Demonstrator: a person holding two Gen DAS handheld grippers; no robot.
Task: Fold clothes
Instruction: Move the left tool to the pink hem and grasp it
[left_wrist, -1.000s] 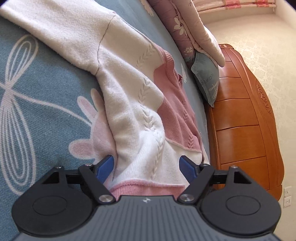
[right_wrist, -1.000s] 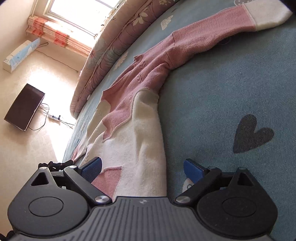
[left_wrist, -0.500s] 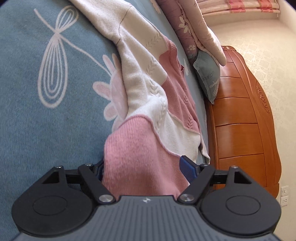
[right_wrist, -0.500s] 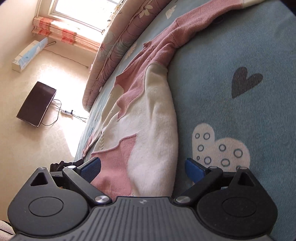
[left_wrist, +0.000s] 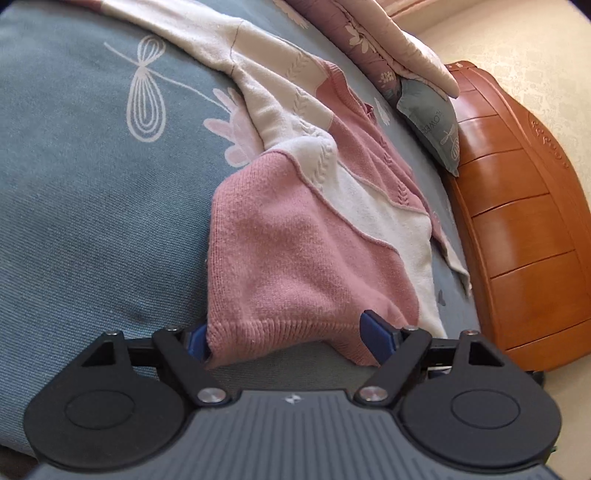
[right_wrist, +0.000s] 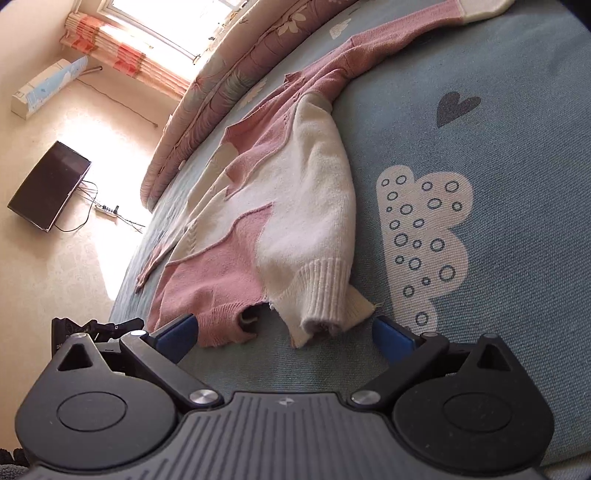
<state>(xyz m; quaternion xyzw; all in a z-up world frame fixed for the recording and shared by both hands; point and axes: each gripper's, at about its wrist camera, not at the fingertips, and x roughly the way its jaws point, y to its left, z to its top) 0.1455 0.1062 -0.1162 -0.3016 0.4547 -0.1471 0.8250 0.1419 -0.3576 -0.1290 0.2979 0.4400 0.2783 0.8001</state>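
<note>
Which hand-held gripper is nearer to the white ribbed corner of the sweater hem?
Right. The right hand-held gripper has the white ribbed corner just ahead; the left hand-held gripper faces the pink hem.

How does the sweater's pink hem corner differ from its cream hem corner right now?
The pink ribbed hem corner lies between the left gripper's open jaws, while the cream ribbed hem corner sits just ahead of the right gripper. The pink corner lies fairly flat; the cream one is bunched. Both rest on the blue bedspread, ungripped.
</note>
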